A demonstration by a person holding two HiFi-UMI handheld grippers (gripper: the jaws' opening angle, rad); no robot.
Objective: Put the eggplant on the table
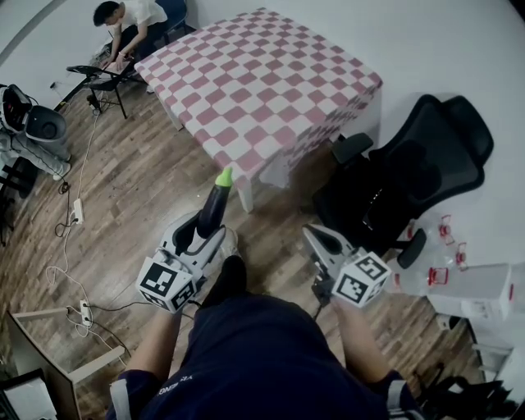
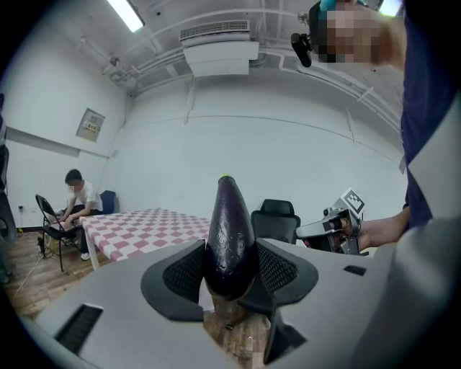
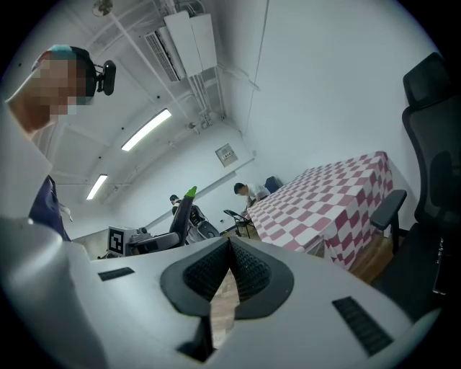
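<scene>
A dark purple eggplant (image 2: pixel 230 230) with a green stem end stands upright between the pads of my left gripper (image 2: pixel 230 261), which is shut on its thick lower end. From the head view the eggplant (image 1: pixel 214 203) points toward the table (image 1: pixel 262 82), which has a red-and-white checked cloth and stands a short way ahead over the wooden floor. My right gripper (image 1: pixel 318 239) hovers to the right at about the same height. Its pads (image 3: pixel 248 268) meet at the tips with nothing between them.
A black office chair (image 1: pixel 410 172) stands right of the table's near corner. A person (image 1: pixel 131 20) sits bent over at the far left beside a folding chair. A grey robot (image 1: pixel 33 127), cables and power strips (image 1: pixel 77 212) lie left. White boxes (image 1: pixel 484 295) stand at the right.
</scene>
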